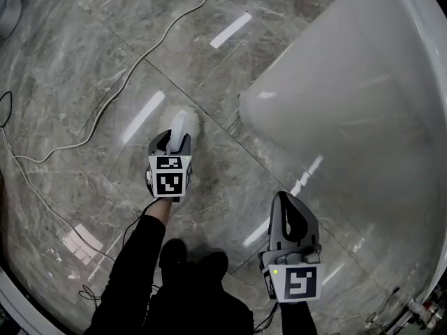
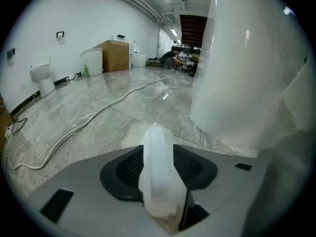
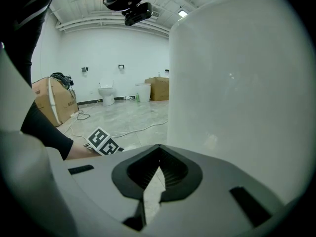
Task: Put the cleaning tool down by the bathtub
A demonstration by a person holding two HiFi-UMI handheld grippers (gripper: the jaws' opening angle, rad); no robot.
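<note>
The cleaning tool (image 1: 183, 123) is a white scrubber with a pale translucent handle; its fluffy head rests on the grey marble floor just left of the white bathtub (image 1: 363, 103). My left gripper (image 1: 176, 138) stands over it, open, and the handle (image 2: 157, 167) lies between the jaws with a little slack at its right side. In the left gripper view the bathtub (image 2: 242, 83) rises close on the right. My right gripper (image 1: 288, 204) hovers nearer to me beside the tub wall (image 3: 237, 83), shut with nothing in it; only a thin sliver of floor shows between its jaws.
A pale cable (image 1: 105, 107) snakes over the floor to the left. Far off stand a toilet (image 2: 42, 78), a cardboard box (image 2: 116, 56) and people crouching (image 2: 175, 58). Pipe fittings (image 1: 419, 309) sit at the tub's near end. My dark shoes (image 1: 188, 257) are below the grippers.
</note>
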